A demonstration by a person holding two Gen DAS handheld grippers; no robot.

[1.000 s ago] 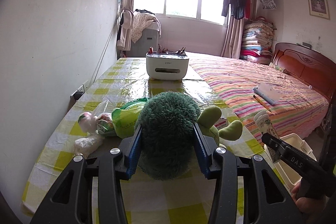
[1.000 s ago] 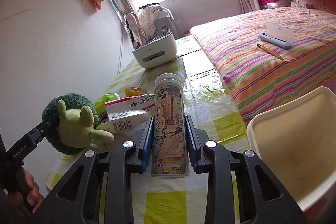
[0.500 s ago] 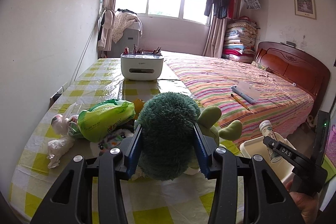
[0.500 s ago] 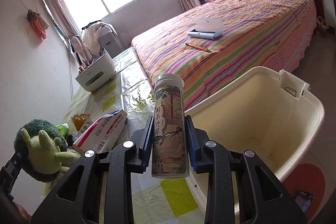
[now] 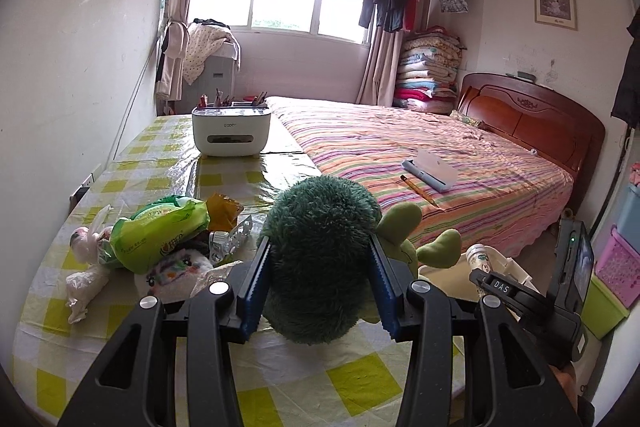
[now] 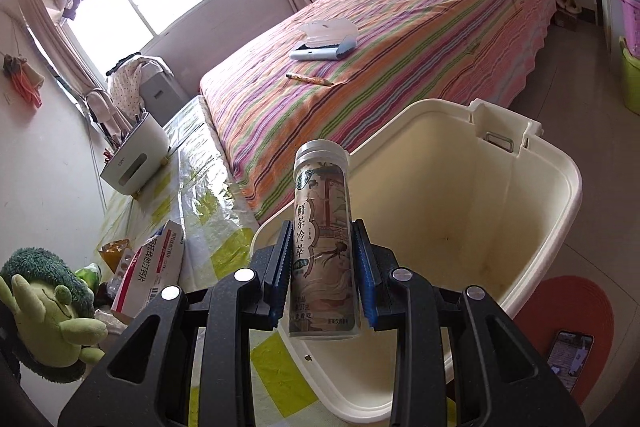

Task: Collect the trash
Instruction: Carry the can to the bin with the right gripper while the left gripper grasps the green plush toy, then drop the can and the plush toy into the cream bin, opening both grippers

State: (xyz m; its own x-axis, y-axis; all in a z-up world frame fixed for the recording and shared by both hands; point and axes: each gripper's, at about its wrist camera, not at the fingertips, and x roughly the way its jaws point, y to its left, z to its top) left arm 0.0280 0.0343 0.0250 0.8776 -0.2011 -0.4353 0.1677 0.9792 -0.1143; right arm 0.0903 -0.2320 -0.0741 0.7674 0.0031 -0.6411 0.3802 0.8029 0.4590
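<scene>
cream plastic bin [image 6: 532, 163] beside bench; right gripper [image 6: 322, 267] jaws clamped on printed tea bottle [image 6: 322, 247], poised above for dropping; left gripper [image 5: 320, 281] jaws squeezing fuzzy green plush toy [image 5: 322, 259], lifted clear of litter.

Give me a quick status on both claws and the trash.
Left claw shut on plush toy. Right claw shut on tea bottle, over open bin. Nothing blocking the bin.

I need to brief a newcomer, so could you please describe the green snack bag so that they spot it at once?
Start at the checked table beside the bed. In the litter pile at its near end lies the green snack bag, crumpled, the only bright green wrapper there, between white plastic bags and an orange wrapper.
</scene>
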